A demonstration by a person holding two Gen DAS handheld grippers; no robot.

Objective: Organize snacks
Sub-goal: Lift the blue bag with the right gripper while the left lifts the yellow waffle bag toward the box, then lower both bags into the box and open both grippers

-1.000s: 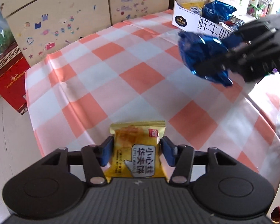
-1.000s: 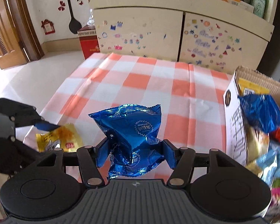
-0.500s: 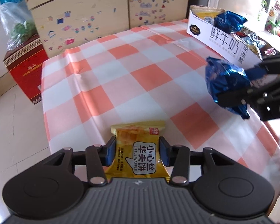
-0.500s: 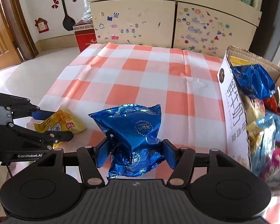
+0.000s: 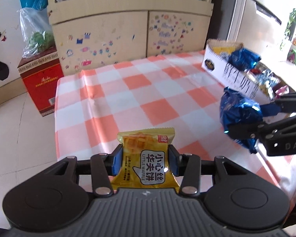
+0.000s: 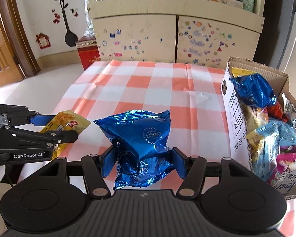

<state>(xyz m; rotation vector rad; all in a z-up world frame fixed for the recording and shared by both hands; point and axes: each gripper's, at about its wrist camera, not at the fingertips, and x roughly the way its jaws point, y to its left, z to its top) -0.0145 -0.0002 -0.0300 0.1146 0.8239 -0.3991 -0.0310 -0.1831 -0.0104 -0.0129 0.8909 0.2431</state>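
My left gripper (image 5: 145,161) is shut on a yellow waffle packet (image 5: 146,158) and holds it above the near edge of the checked table. It shows at the left of the right wrist view (image 6: 55,126). My right gripper (image 6: 144,163) is shut on a crumpled blue foil snack bag (image 6: 140,138), held above the table; this bag also shows at the right of the left wrist view (image 5: 238,114). A white cardboard box (image 6: 234,122) full of snack packets stands at the table's right side, to the right of my right gripper.
The table carries an orange-and-white checked cloth (image 6: 157,90). A cream cabinet with stickers (image 6: 173,37) stands behind it. A red carton (image 5: 39,81) sits on the floor at the table's far left corner. Another blue bag (image 6: 252,90) lies on top in the box.
Both grippers have risen and tilted up with their packets still held, so more of the cabinet and shelves shows. The right gripper has drawn back toward the table's near right side.
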